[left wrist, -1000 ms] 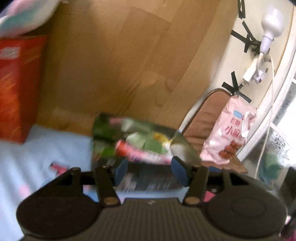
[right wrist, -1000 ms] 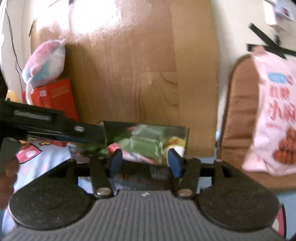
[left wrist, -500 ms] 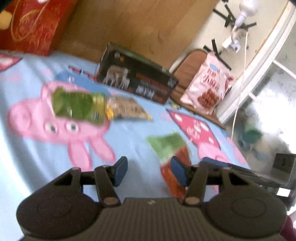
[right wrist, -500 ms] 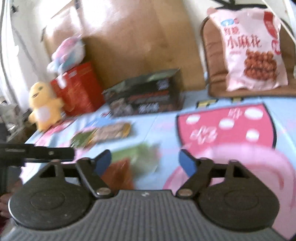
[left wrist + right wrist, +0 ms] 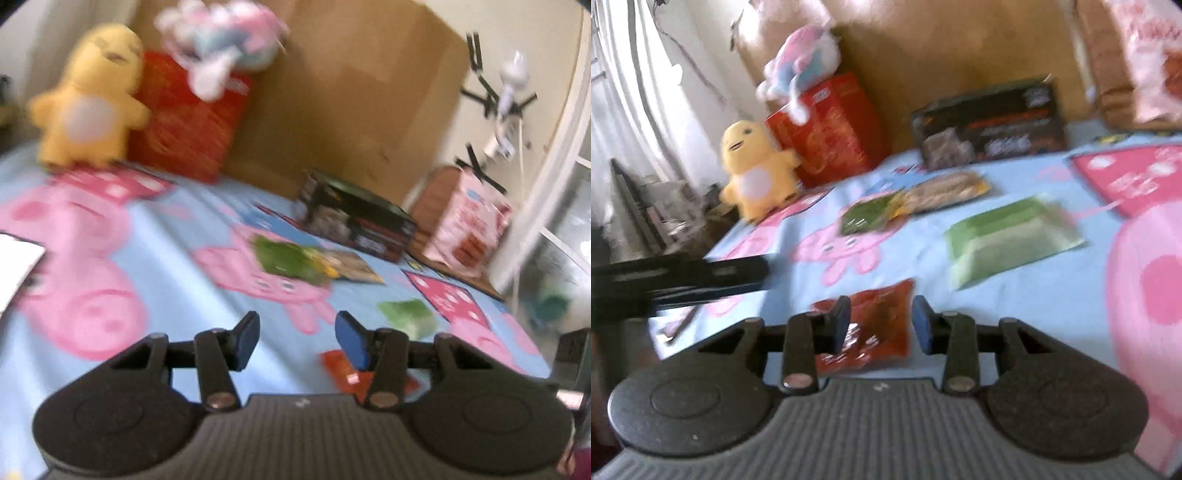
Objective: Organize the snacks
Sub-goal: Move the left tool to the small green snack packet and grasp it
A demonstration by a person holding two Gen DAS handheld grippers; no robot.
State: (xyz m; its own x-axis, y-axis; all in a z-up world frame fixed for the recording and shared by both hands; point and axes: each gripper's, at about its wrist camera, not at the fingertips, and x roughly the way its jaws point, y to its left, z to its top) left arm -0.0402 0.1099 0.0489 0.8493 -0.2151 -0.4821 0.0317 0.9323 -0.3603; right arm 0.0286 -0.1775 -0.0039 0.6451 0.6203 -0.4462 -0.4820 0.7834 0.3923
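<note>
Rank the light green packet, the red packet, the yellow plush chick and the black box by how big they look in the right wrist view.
1. black box
2. light green packet
3–4. red packet and yellow plush chick look about alike; the red packet lies nearest the camera and is partly hidden by the fingers, so no ranking.

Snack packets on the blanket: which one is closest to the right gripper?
The red packet, lying just beyond the right gripper. The green packets lie farther away.
</note>
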